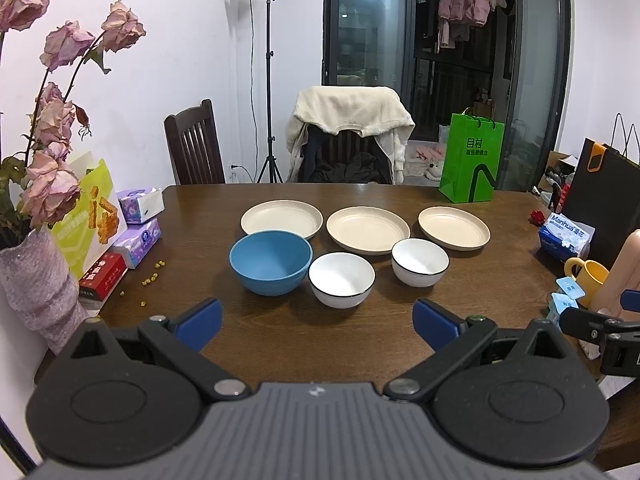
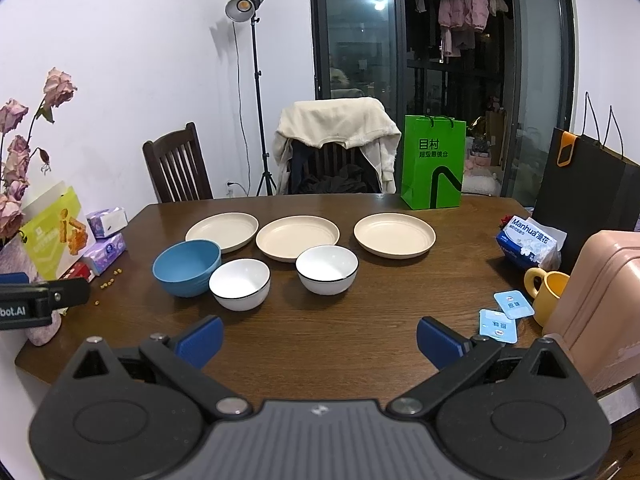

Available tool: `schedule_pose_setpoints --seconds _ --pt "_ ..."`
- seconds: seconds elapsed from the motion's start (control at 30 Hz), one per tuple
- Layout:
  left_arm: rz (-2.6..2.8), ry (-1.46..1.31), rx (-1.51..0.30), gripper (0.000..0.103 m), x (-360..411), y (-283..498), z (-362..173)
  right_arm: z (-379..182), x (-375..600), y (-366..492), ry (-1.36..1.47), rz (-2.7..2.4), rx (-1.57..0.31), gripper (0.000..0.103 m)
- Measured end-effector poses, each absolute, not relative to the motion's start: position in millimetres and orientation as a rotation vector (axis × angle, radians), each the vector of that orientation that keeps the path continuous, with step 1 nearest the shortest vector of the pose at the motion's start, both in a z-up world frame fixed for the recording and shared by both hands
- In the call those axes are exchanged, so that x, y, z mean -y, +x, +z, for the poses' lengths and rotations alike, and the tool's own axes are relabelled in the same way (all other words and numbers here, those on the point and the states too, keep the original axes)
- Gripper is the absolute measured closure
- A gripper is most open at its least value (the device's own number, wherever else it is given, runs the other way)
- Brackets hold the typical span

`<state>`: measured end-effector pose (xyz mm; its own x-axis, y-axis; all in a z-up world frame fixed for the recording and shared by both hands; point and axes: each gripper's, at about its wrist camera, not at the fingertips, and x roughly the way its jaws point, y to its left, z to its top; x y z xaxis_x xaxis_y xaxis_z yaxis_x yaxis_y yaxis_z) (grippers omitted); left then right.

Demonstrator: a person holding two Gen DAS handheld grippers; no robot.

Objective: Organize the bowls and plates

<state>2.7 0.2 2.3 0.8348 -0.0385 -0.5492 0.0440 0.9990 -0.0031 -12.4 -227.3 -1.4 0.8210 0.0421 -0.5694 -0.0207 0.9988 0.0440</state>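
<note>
Ahead of both wide-open, empty hand-held grippers, left hand-held gripper (image 1: 317,322) and right hand-held gripper (image 2: 320,338), three cream plates (image 1: 367,229) line the wooden counter (image 1: 320,340). Nearer the fingertips sit a blue bowl (image 1: 271,261) and two white bowls (image 1: 341,279), the blue touching one white.

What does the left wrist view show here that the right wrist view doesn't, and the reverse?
Only the left wrist view shows the vase body. Only the right wrist view shows the pink suitcase broadly. Both show three cream plates, a blue bowl, two white bowls, the green bag and yellow mug, with each gripper open.
</note>
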Motion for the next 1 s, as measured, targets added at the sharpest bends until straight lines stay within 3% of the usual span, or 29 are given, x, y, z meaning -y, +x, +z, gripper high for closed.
schedule_pose_setpoints --seconds 1.0 --pt "-0.025 -0.025 -0.635 0.000 -20 138 -5 -12 227 117 0.030 0.029 -0.662 0.000"
